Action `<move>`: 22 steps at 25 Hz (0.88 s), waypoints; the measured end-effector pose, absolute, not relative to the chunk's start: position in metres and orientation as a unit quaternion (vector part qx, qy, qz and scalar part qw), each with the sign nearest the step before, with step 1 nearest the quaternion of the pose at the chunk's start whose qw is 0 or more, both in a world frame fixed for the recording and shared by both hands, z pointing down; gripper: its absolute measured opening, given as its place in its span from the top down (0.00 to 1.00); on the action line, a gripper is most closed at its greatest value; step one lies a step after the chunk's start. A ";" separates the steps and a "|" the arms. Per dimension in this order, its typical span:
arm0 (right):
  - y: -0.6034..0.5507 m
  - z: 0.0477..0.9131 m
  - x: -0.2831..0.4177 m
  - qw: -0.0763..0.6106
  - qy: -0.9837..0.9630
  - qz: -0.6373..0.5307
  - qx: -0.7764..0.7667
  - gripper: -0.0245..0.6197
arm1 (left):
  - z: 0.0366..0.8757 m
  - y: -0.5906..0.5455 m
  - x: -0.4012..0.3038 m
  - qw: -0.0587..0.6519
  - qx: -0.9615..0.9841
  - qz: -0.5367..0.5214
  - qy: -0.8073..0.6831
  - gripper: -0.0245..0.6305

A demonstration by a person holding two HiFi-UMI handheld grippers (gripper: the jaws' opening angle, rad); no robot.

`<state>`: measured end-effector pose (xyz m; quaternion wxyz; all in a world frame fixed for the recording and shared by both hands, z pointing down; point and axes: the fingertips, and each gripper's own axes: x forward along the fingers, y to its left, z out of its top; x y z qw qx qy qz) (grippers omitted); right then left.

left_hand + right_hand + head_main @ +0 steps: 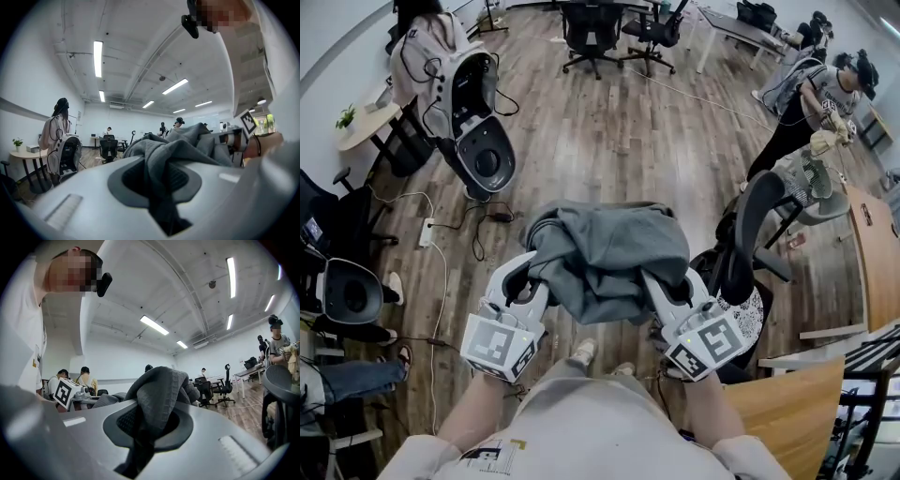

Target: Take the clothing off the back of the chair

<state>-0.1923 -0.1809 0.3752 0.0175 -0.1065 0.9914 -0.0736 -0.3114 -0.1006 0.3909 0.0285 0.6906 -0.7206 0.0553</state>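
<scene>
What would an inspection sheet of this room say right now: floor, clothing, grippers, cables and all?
Surface: brown wood-plank floor.
Job's things: crumpled grey fabric garment, held clear of the black mesh-backed office chair to its right.
Clutter: white-and-black shell-shaped device at the left.
Grippers: left gripper and right gripper, fingers of both shut on the garment.
Cables: white power strip with black leads on the floor.
Surroundings: black wheeled office chairs; standing person at the far right.
</scene>
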 end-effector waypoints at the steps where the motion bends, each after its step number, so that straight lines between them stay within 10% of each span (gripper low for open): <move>1: -0.181 0.375 -0.192 0.019 0.992 -0.070 -0.106 0.90 | 0.391 -0.101 -0.311 0.028 0.691 0.054 -0.720 0.87; 22: -0.171 0.368 -0.181 0.022 0.989 -0.081 -0.119 0.90 | 0.385 -0.090 -0.302 0.031 0.702 0.051 -0.710 0.87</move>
